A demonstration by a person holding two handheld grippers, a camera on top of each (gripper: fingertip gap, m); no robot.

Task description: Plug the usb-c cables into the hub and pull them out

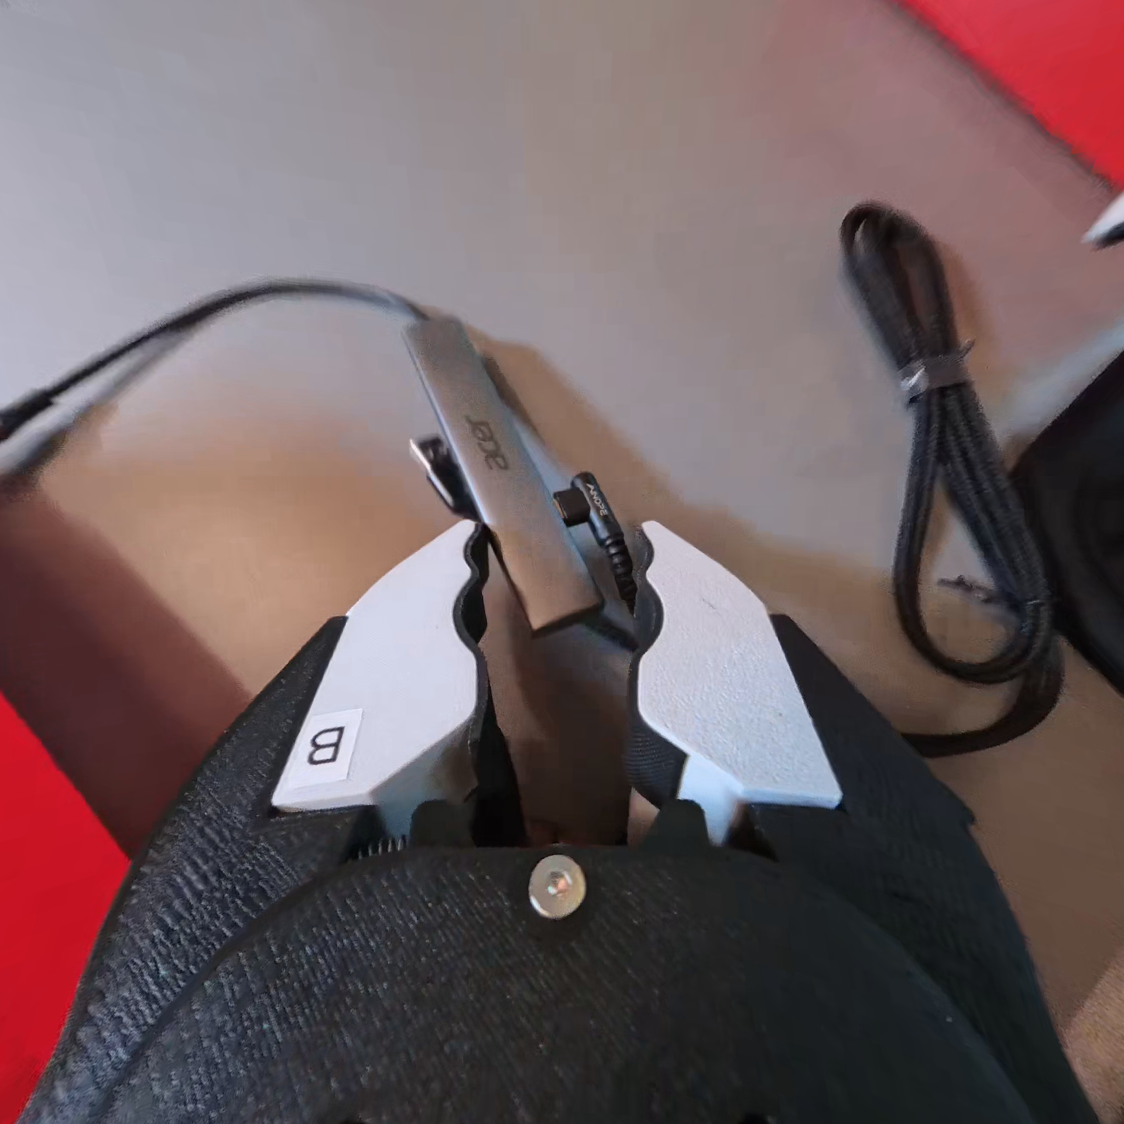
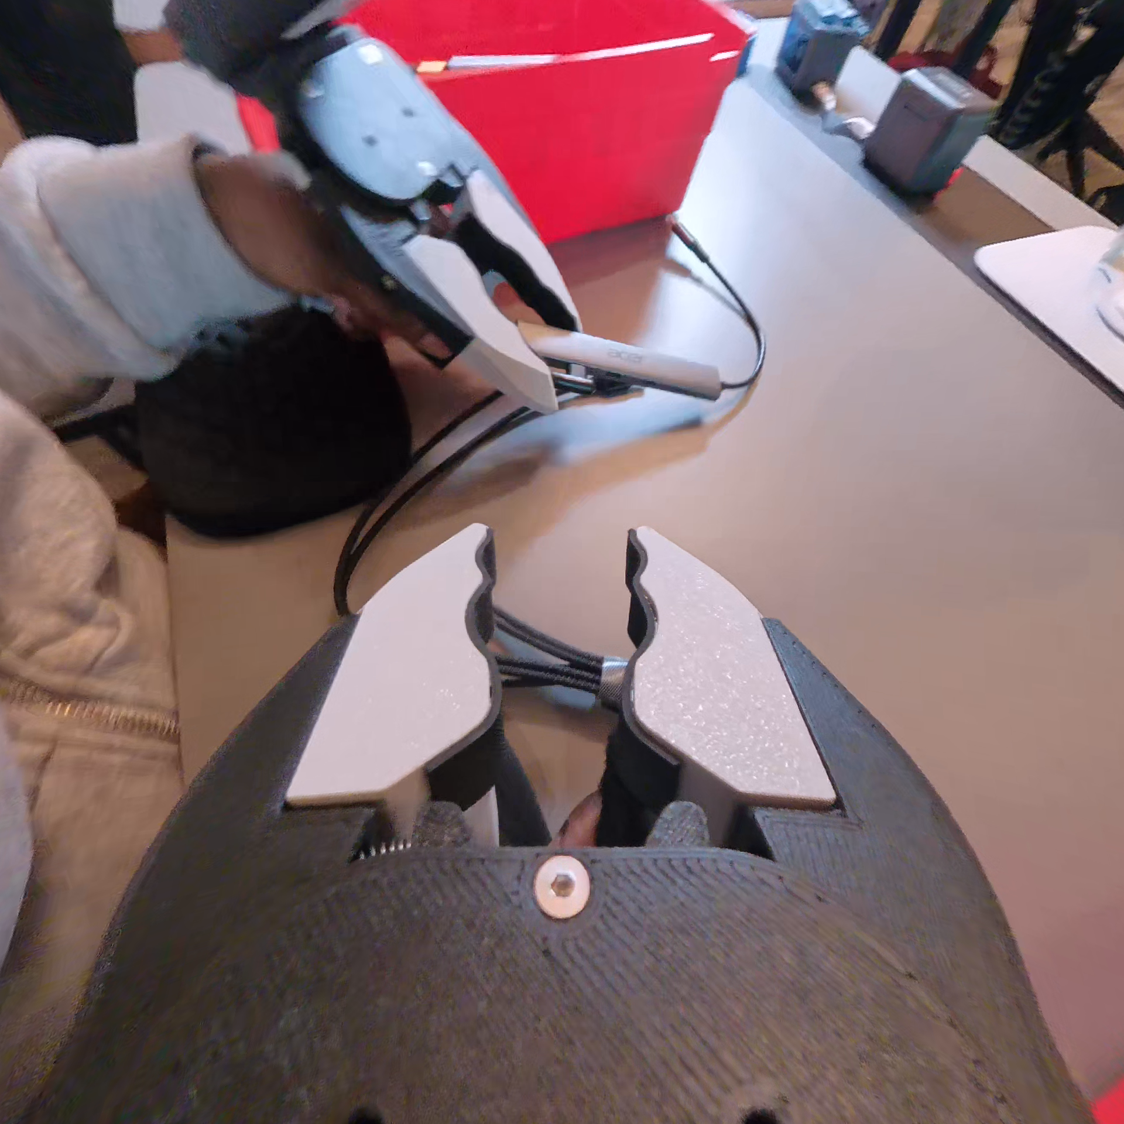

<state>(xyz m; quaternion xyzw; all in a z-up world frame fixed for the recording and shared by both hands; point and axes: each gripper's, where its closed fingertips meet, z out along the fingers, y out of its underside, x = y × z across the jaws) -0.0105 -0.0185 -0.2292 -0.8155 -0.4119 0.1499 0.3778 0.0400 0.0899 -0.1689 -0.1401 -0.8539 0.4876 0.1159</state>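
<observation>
My left gripper (image 1: 559, 535) is shut on the near end of a slim grey hub (image 1: 499, 426), with a black right-angle usb-c plug (image 1: 587, 499) in the hub's right side and its cable squeezed against the right finger. Another plug (image 1: 432, 468) sticks out of the hub's left side. In the right wrist view the left gripper (image 2: 559, 359) holds the hub (image 2: 626, 359) tilted a little above the table. My right gripper (image 2: 559, 541) is open low over the table, with braided black cable strands (image 2: 547, 669) and a metal collar (image 2: 611, 678) between its fingers.
A tied bundle of black cable (image 1: 949, 486) lies right of the hub. The hub's own lead (image 2: 748, 316) runs toward a red box (image 2: 578, 121). A black round object (image 2: 267, 426) sits at left by a person's sleeve (image 2: 121, 255). Grey devices (image 2: 924, 134) and a white pad (image 2: 1052, 286) stand at right.
</observation>
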